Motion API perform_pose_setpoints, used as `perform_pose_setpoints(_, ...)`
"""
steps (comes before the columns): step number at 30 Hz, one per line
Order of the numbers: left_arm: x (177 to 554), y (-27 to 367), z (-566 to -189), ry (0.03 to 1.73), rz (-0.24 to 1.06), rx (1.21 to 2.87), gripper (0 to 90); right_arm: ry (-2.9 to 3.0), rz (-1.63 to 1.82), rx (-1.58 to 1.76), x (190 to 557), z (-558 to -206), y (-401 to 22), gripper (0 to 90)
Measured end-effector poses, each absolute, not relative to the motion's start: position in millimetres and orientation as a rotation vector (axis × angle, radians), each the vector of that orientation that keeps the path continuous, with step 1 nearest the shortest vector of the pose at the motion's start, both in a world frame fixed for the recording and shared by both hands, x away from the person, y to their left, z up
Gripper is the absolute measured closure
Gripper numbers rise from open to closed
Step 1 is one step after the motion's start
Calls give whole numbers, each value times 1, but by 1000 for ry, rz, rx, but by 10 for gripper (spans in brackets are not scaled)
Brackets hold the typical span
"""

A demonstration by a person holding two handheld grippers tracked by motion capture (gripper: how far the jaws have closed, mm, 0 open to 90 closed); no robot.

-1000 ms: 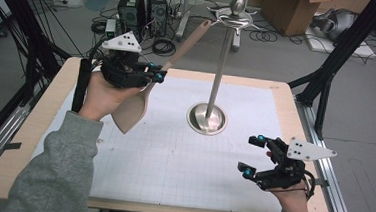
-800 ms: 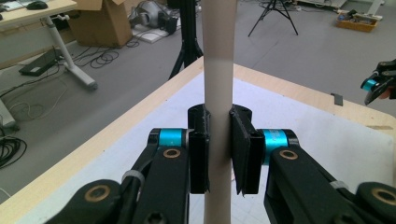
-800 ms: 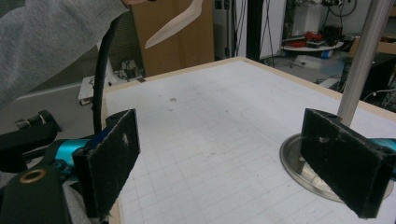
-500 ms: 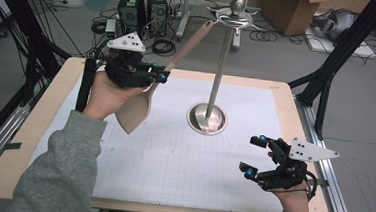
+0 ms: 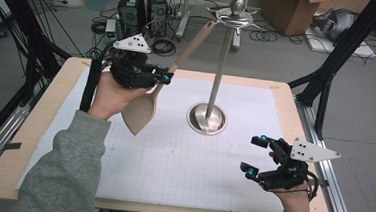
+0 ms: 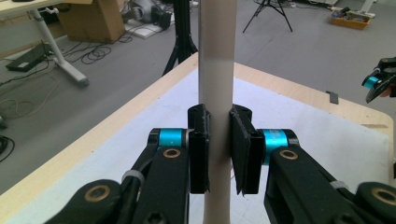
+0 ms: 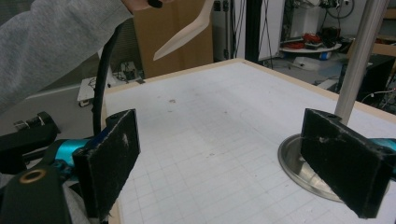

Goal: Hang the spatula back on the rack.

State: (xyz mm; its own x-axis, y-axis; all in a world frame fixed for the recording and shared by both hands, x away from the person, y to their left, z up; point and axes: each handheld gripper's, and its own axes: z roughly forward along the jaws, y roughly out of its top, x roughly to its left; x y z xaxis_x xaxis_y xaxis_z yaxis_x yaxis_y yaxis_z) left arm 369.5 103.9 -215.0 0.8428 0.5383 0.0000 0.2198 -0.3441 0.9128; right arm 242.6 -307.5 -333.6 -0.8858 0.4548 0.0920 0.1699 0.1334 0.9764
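A pale wooden spatula (image 5: 146, 103) hangs in the air over the left of the table, blade down, its long handle (image 5: 196, 40) slanting up toward the hooked top (image 5: 236, 18) of a metal stand. My left gripper (image 5: 160, 78) is shut on that handle; the left gripper view has the handle (image 6: 215, 70) clamped between the two black pads. The stand's pole rises from a round steel base (image 5: 206, 118) at mid-table. At the right front my right gripper (image 5: 255, 155) stands open, nothing between its pads (image 7: 109, 158), facing the base (image 7: 299, 164) and the spatula blade (image 7: 184, 33).
A white gridded mat (image 5: 172, 160) covers the wooden table (image 5: 34, 130). Black frame struts (image 5: 329, 71) stand at both sides. Computer boxes, cables and cardboard cartons (image 5: 293, 10) lie on the floor beyond the far edge.
The left hand has shifted slightly right with the spatula, bringing the handle's end nearer the stand's top. The right gripper has stayed put.
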Motion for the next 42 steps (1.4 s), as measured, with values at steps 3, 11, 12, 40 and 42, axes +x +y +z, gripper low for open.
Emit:
perform_pose_setpoints(3,371,100,-218,559,359,1936,780,2182,1830,615,243,-334,-308,115)
perform_pose_setpoints(11,377,94,-222,566,354,1928,780,2171,1838,623,241,-333,-310,115)
perform_pose_setpoints(12,377,93,-223,567,349,1926,780,2171,1838,625,241,-333,-310,115)
perform_pose_setpoints(40,389,71,-239,586,376,1931,779,2209,1829,598,238,-333,-300,115)
perform_pose_setpoints(42,390,71,-239,587,376,1929,779,2209,1825,593,238,-333,-299,115)
